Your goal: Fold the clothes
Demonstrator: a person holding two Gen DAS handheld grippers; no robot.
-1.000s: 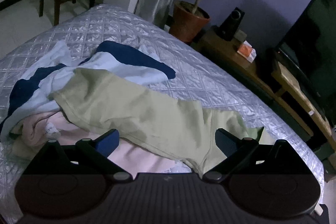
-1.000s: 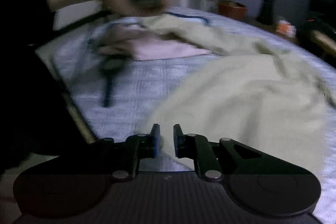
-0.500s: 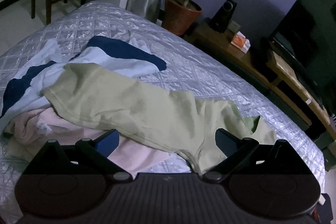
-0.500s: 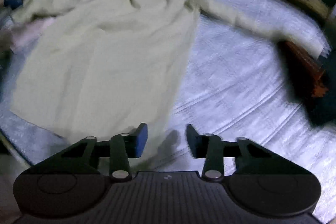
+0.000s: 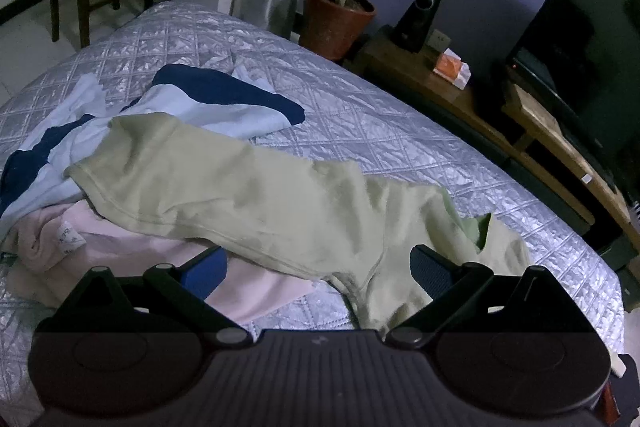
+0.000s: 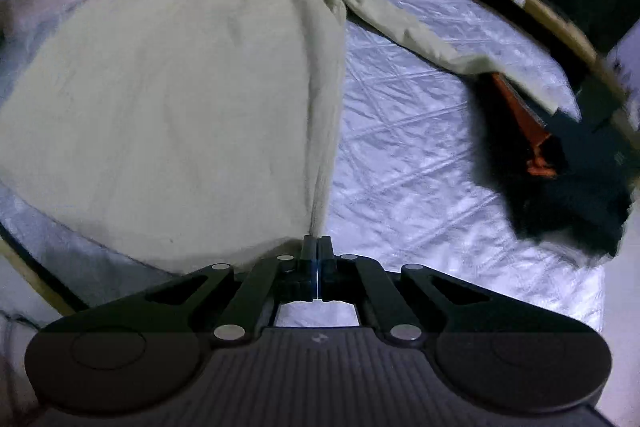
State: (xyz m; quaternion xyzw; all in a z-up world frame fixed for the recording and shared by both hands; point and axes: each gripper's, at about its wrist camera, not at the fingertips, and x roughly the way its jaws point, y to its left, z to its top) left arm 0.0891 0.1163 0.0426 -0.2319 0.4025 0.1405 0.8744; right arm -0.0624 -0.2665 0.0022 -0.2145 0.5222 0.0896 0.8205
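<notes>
Closed jaws of the right gripper (image 6: 317,247) pinch the hem corner of the pale green shirt (image 6: 168,99); the garment's long axis runs away from them toward the collar. Jaws of the left gripper (image 5: 318,267) stand wide, its sleeve between them, unpinched, on the quilted bed (image 5: 360,115).

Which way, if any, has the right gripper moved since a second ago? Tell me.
Yes. The right gripper has swung across the green shirt to its hem corner by the quilted bedspread and shut on it.
</notes>
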